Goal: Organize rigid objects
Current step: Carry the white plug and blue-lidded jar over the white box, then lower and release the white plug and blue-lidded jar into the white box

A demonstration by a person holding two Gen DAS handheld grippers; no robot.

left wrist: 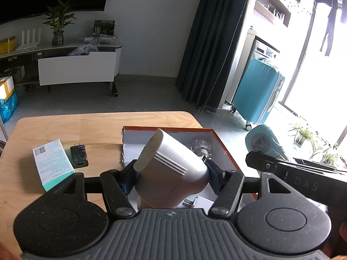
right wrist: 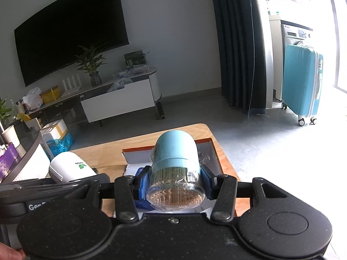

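Your left tongs (left wrist: 171, 178) clamp the white ribbed plastic device (left wrist: 171, 169), tilted toward eleven o'clock over the orange-rimmed cardboard box (left wrist: 225, 147) on the wooden surface (left wrist: 86, 125), presumably for stowing; its base is hidden; your right tongs (right wrist: 174, 184) grip the blue-capped clear toothpick jar (right wrist: 175, 169), covering the box's contents.

A home living room, by every sign. On the pale wall, a large black flat television screen (right wrist: 71, 32), above a long low white media console (right wrist: 121, 101) crowded with a green bamboo plant in a glass vase (right wrist: 92, 67), a white four-antenna router (right wrist: 71, 82) and small boxes. Further right, floor-length dark curtains (right wrist: 238, 43), a ribbed turquoise hard-shell suitcase on wheels (right wrist: 301, 82), a silver front-loading washing machine (right wrist: 297, 34), and dark clothes hung to dry (left wrist: 329, 15) by a bright window. Closest, a light wooden table with rounded corners (left wrist: 65, 127).
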